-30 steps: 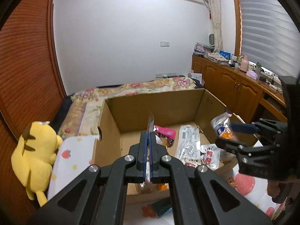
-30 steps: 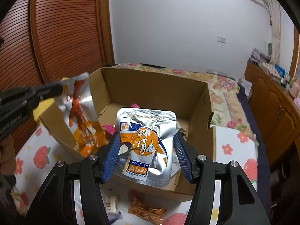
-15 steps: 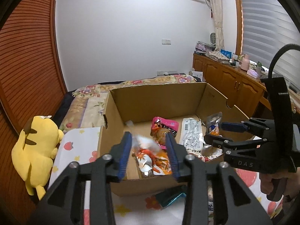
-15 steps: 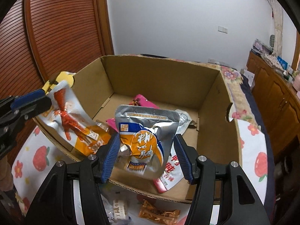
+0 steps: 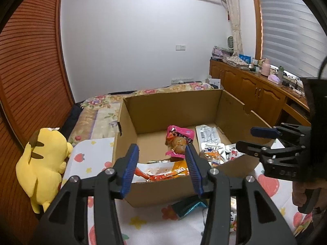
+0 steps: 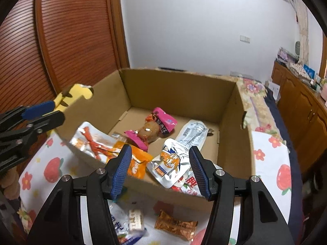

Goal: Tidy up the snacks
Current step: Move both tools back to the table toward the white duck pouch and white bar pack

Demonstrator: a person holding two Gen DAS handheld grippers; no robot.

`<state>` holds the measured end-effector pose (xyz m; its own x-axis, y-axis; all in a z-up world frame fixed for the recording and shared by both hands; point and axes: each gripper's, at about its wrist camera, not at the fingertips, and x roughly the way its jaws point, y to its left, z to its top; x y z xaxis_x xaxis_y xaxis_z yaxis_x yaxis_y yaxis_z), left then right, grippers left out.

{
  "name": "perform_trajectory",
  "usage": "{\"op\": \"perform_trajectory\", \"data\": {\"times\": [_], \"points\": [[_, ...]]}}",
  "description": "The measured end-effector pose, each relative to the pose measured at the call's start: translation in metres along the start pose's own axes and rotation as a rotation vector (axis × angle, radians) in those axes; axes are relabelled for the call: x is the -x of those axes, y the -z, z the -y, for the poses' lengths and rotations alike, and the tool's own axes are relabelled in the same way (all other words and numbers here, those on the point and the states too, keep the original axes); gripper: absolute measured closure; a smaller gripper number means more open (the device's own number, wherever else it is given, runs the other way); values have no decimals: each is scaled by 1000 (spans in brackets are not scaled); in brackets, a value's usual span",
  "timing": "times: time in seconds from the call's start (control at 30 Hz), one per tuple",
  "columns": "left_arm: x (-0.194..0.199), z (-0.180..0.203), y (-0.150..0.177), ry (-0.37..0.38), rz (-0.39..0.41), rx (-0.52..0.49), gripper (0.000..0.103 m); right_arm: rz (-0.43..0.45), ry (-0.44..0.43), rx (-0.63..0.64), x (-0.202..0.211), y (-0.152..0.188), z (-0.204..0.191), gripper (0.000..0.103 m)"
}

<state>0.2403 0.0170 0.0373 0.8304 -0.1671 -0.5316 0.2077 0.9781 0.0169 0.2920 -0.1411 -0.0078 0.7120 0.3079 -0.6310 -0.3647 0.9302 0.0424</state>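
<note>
An open cardboard box (image 5: pixel 173 106) (image 6: pixel 179 89) sits on the bed and holds several snack packs. An orange chicken-feet pack (image 5: pixel 161 170) (image 6: pixel 96 143) lies against its near left wall. A silver and orange pouch (image 6: pixel 173 163) (image 5: pixel 214 156) lies near the front right, a pink pack (image 5: pixel 179 138) (image 6: pixel 157 128) in the middle, a white pack (image 6: pixel 194 132) behind. My left gripper (image 5: pixel 161 165) is open and empty above the box's near edge. My right gripper (image 6: pixel 161 169) is open and empty just over the silver pouch.
Loose snacks lie on the strawberry-print sheet in front of the box: an orange-brown wrapped bar (image 6: pixel 175 225), a small white pack (image 6: pixel 136 220), a teal pack (image 5: pixel 188 206). A yellow plush toy (image 5: pixel 43 163) sits left of the box. Wooden cabinets (image 5: pixel 255 100) stand to the right.
Both grippers opened. The left let the chicken-feet pack fall into the box at the left; the right let the silver pouch drop at the front right. Both have drawn back slightly.
</note>
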Motion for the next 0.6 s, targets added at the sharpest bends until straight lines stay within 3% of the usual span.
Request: {"op": "perform_trajectory", "data": {"times": [0.33,0.37,0.47,0.5,0.6], "points": [[30,19,6,23,55,-58,47,117,-57,-6,62,19,-11,44],[33,21,6,26,59,-64,42,121,-60,-4,66,22,-12,44],[46,25,11,43,99,-67,7,119,-62,10,74,33,-13,44],[52,27,14,46,124,-71,0,117,-57,18,76,39,-13,43],[57,32,22,56,139,-86,0,106,-43,39,79,53,-13,36]]}}
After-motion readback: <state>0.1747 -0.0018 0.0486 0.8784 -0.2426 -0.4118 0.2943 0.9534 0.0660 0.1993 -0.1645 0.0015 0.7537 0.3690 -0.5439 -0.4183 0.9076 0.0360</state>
